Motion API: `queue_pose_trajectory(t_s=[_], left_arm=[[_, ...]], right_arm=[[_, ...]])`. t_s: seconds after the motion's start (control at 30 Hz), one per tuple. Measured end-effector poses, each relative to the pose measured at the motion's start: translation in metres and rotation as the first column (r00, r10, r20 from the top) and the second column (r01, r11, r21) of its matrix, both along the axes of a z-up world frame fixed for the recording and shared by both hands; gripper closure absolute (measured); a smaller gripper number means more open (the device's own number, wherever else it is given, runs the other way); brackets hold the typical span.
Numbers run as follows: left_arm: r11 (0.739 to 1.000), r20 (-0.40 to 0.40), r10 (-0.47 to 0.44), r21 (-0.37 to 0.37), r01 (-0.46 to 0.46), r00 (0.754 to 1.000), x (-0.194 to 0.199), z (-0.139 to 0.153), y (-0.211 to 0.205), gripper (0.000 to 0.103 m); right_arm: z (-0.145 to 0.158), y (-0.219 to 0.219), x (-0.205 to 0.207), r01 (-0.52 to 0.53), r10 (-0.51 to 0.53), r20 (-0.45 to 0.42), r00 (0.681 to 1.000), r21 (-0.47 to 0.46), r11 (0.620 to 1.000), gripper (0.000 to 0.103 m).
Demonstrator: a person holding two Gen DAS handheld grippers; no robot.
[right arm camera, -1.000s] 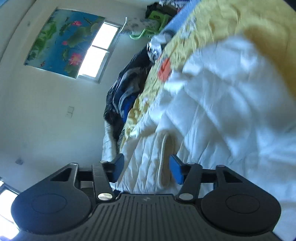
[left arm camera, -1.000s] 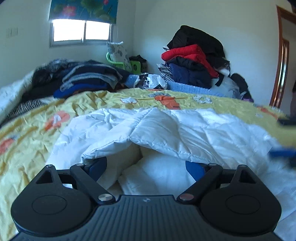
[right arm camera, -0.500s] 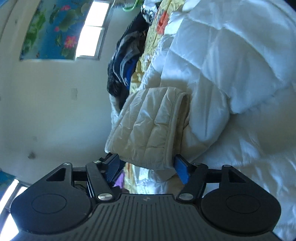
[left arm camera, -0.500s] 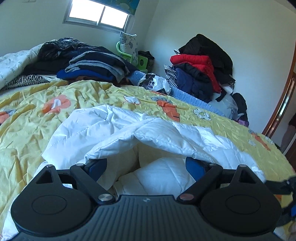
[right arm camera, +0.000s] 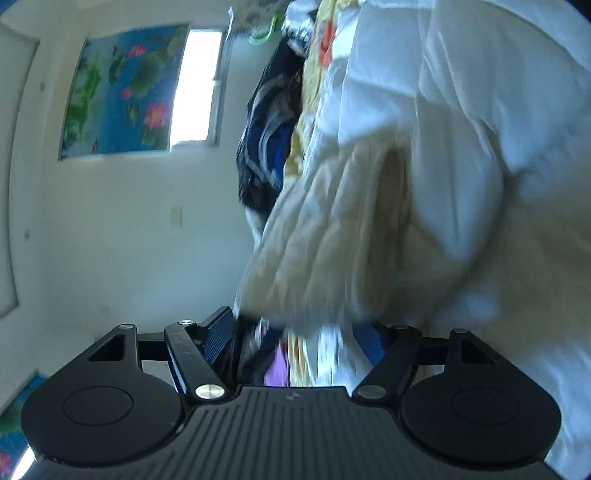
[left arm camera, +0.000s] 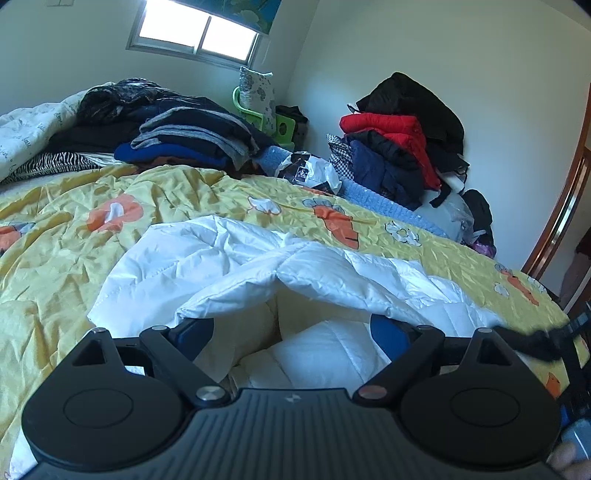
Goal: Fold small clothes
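A white quilted jacket (left arm camera: 236, 266) lies on the yellow bedspread (left arm camera: 55, 240), with a flap folded over toward me. My left gripper (left arm camera: 291, 328) is open; its blue fingers (left arm camera: 388, 328) sit under the flap's edge, astride a white bundle of the jacket. In the right wrist view, which is rolled sideways and blurred, the jacket (right arm camera: 461, 129) fills the right side and its cream quilted sleeve (right arm camera: 332, 236) hangs in front of my right gripper (right arm camera: 295, 336), which is open with fabric between its fingers. The right gripper's edge (left arm camera: 546, 343) shows at the left view's right.
Folded dark clothes (left arm camera: 184, 140) are stacked at the far side of the bed. A heap of red, black and navy coats (left arm camera: 399, 147) stands against the right wall. A wooden door frame (left arm camera: 561, 206) is at the far right. A window (left arm camera: 195, 29) is behind.
The left gripper has tilted up and turned slightly left, still open on the jacket. The right gripper has rolled further, and the cream sleeve has swung across it, now blurred.
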State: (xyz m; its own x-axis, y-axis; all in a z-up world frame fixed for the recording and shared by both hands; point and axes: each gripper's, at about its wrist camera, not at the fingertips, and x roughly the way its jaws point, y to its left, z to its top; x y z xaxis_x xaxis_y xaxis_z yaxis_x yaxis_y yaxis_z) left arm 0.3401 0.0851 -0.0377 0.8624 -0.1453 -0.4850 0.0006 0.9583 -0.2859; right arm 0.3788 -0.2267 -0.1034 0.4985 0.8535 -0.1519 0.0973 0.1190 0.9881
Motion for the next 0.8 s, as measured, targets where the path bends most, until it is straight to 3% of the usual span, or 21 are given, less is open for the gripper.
queue_pose_trajectory(t_s=[0.13, 0.17, 0.2, 0.27, 0.37, 0.6, 0.7, 0.8], left_arm=[[1.0, -0.005, -0.004, 0.017, 0.004, 1.0, 0.002, -0.007, -0.002, 0.01], [1.0, -0.005, -0.003, 0.019, 0.003, 1.0, 0.002, -0.009, -0.003, 0.01], [1.0, -0.007, -0.004, 0.023, 0.004, 1.0, 0.001, -0.011, -0.004, 0.01], [0.999, -0.018, -0.021, 0.034, 0.021, 1.0, 0.0, -0.016, -0.007, 0.01], [0.997, -0.014, -0.048, 0.06, 0.049, 0.999, -0.005, -0.018, -0.012, 0.01], [0.978, -0.008, -0.182, 0.104, 0.182, 0.983, -0.028, -0.018, -0.022, 0.01], [0.952, -0.049, -0.273, 0.129, 0.277, 0.961, -0.039, -0.023, -0.026, 0.01], [0.904, -0.096, -0.39, 0.147, 0.401, 0.916, -0.049, -0.021, -0.033, 0.01]], right_arm=[[-0.006, -0.004, 0.009, 0.104, -0.105, -0.022, 0.994, -0.035, 0.994, 0.039], [-0.006, -0.003, 0.01, 0.121, -0.122, -0.015, 0.992, -0.062, 0.991, 0.054], [-0.003, -0.002, 0.013, 0.124, -0.124, 0.006, 0.992, -0.114, 0.986, 0.085], [0.011, -0.002, 0.015, 0.15, -0.13, 0.099, 0.987, -0.236, 0.96, 0.087], [0.037, -0.004, 0.022, 0.167, -0.103, 0.206, 0.973, -0.326, 0.93, 0.088], [0.107, -0.06, 0.004, 0.248, -0.046, 0.416, 0.908, -0.446, 0.86, 0.088], [0.094, -0.101, -0.005, 0.273, -0.061, 0.385, 0.921, -0.526, 0.805, 0.088], [0.06, -0.126, -0.001, 0.257, -0.093, 0.291, 0.952, -0.599, 0.758, 0.088]])
